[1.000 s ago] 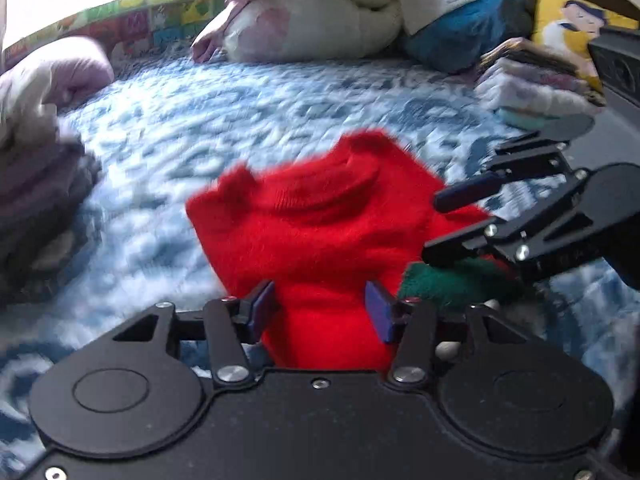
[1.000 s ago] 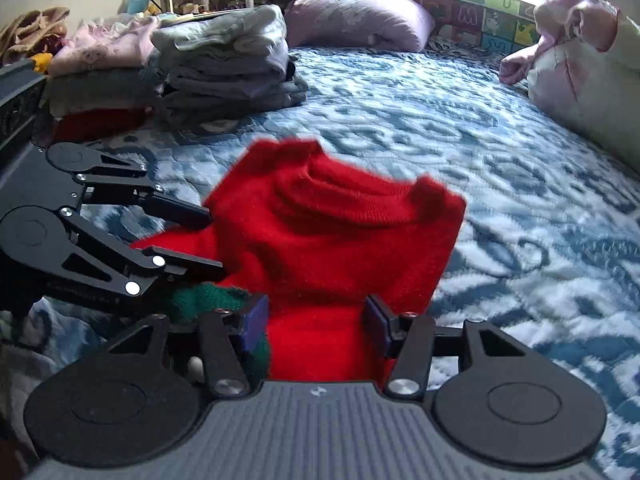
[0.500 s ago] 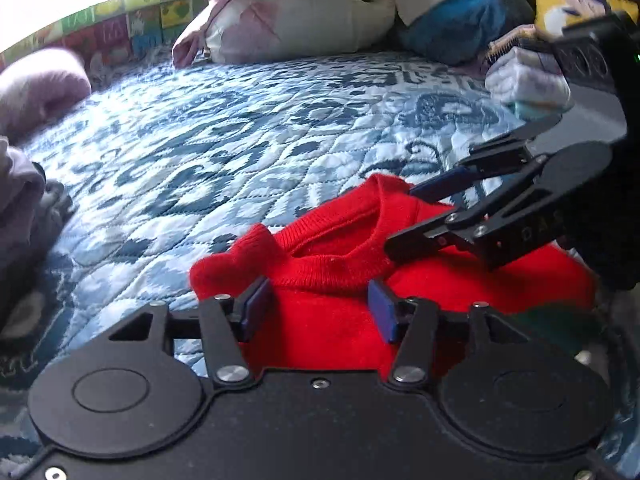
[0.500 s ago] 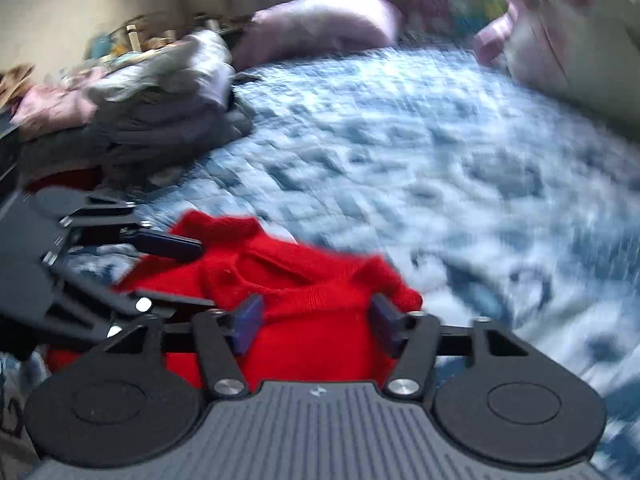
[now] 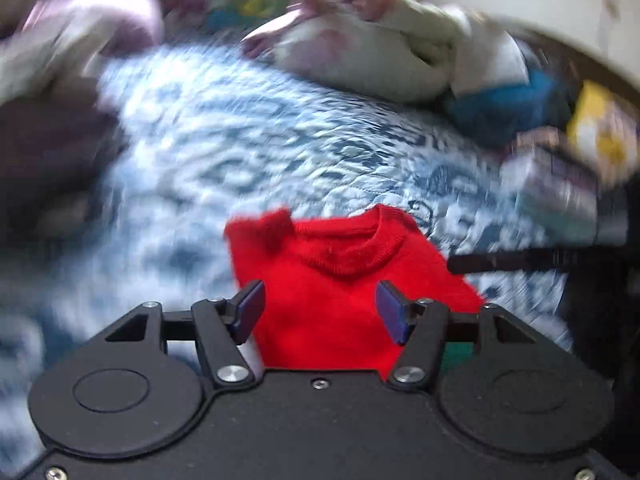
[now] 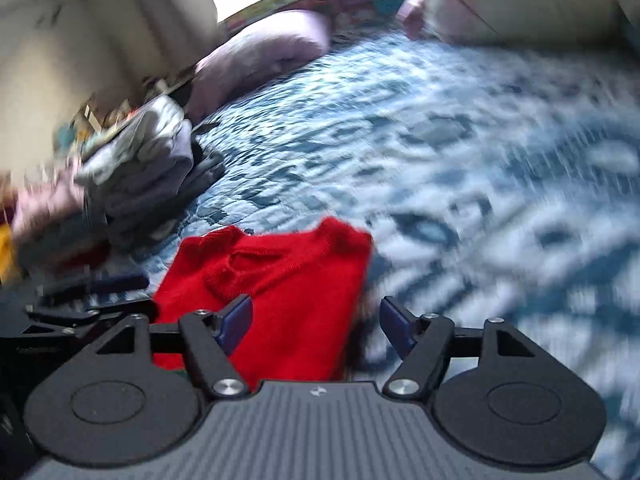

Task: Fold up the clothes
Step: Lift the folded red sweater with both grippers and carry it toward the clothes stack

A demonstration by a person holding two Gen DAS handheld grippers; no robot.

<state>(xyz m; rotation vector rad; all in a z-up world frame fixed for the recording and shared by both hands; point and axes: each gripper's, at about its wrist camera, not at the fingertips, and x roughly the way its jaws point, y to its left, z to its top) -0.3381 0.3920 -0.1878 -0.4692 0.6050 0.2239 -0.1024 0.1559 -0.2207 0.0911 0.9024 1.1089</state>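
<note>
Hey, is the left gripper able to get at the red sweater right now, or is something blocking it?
Probably yes. The left gripper is open with the red sweater lying directly ahead between its fingers on the quilt. Nothing sits between them; the right gripper is off to the side.

My left gripper [image 5: 320, 311]: matt black plastic body, faintly dusty, with bright metal screw heads; finger pads [image 5: 249, 310] are smooth dark-blue rubbery material. My right gripper [image 6: 315, 322]: same black plastic and blue pads, with a ribbed grey plastic plate at its base. Sweater [image 5: 340, 280]: red knitted cloth, fine ribbing at the collar, soft matt finish. Bedspread [image 5: 248, 152]: quilted blue-and-white cloth, stitched, matt. Stack of clothes [image 6: 148, 176]: soft grey and lilac cloth, creased. Pillow [image 6: 264, 52]: lilac cloth, smooth.
</note>
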